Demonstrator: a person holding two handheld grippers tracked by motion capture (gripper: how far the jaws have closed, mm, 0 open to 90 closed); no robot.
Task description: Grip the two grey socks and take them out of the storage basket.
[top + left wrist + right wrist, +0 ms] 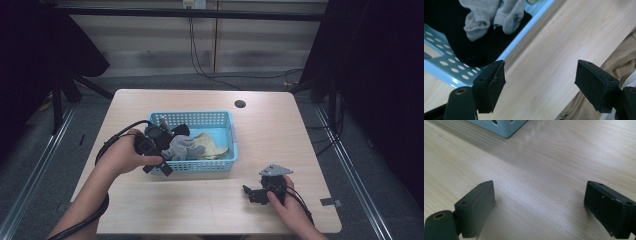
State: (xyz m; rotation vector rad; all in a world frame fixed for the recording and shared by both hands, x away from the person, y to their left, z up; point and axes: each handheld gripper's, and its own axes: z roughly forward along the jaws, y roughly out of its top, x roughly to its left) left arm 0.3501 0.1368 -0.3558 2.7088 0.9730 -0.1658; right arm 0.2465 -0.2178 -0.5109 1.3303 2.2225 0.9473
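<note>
High view: the light wooden table (pixel 280 135) carries a light blue perforated plastic basket (pixel 231 140) near its middle, towards the left edge.
Basket contents: a grey knitted sock (pixel 184 147), a black piece of cloth (pixel 181 130) and a pale yellow crumpled cloth (pixel 210 145) all lie inside it.
Left gripper: the left gripper (pixel 159 150) hovers at the basket's near left corner, its jaws spread wide with nothing between them.
Left gripper view: the grey sock (pixel 494 17) rests on the black cloth (pixel 461 47) just inside the basket's rim (pixel 524 32); the jaws stand over bare table beside that rim, apart from the cloth.
Right gripper: the right gripper (pixel 252 192) rests low near the table's front edge, towards its right corner, well apart from the basket; its jaws are spread and empty.
Right gripper view: bare wood lies between the jaws, with one basket corner (pixel 505 128) farther off.
Done so far: judging by how things lie, the clothes are gathered in the basket and none remains on the table.
Left to do: little, it seems; possibly only drawing the left gripper clear of the basket, though I cannot tell whether more items are due.
</note>
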